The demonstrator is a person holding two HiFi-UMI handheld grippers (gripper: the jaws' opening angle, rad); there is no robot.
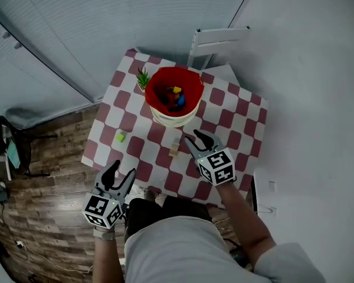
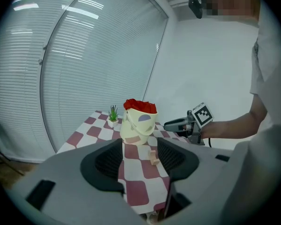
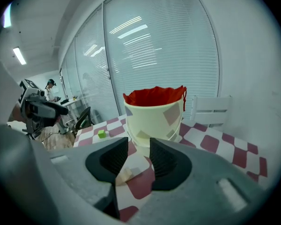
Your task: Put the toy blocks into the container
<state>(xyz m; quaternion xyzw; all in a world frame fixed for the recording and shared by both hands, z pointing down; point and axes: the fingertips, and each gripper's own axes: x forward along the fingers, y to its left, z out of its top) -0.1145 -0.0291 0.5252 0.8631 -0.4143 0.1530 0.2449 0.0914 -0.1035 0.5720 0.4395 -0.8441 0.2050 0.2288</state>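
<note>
Pale wooden block seen on tabletop, bare squares around | left gripper, right gripper: jaws parted, nothing held

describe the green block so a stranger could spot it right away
On the red-and-white checked table, find the cream bucket with a red liner. The green block lies alone on the table left of the bucket and nearer the person. It is a small bright green cube, while the other loose block, just in front of the bucket, is pale tan.
</note>
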